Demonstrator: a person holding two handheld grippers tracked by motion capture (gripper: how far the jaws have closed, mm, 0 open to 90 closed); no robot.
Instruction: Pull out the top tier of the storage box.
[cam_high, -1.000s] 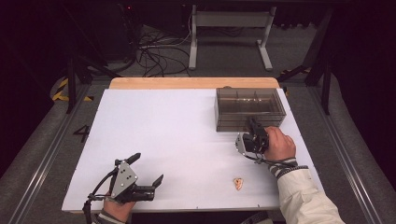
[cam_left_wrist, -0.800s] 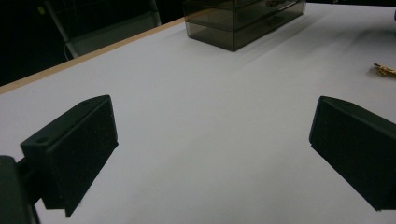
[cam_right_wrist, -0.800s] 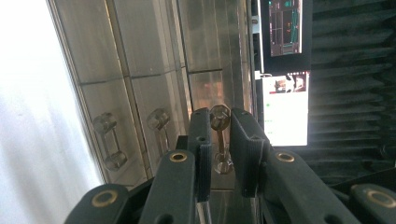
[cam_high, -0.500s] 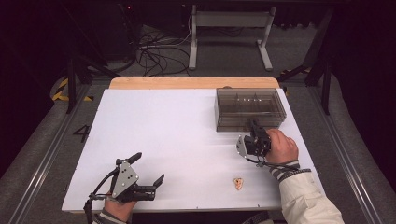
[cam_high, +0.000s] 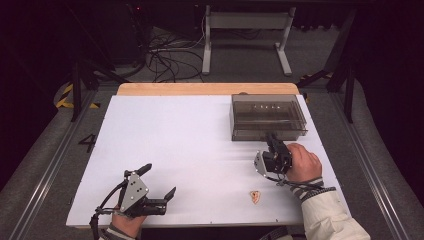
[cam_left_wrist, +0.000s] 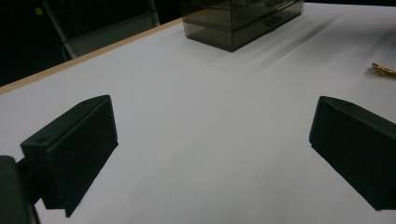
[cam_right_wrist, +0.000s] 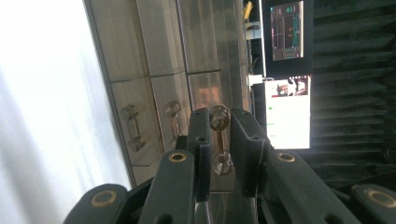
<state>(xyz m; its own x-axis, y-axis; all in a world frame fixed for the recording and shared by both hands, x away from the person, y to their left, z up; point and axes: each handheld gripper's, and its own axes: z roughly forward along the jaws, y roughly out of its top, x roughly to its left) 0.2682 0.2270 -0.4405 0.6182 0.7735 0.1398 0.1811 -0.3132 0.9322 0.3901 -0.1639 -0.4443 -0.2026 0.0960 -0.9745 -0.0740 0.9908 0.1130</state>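
With its long axis between my right gripper's (cam_right_wrist: 219, 140) nearly closed jaws, the smoky transparent plastic drawer box's (cam_high: 268, 117) top-drawer handle (cam_right_wrist: 219, 142) is clamped.

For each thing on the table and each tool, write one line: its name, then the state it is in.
Drawer box: upright at the table's far right, drawers look shut.
Handle: between the right tool's jaws.
Right tool: nearly shut around the handle.
Left tool: open, nothing between the jaws.
Gold trinket: lying loose on the table.
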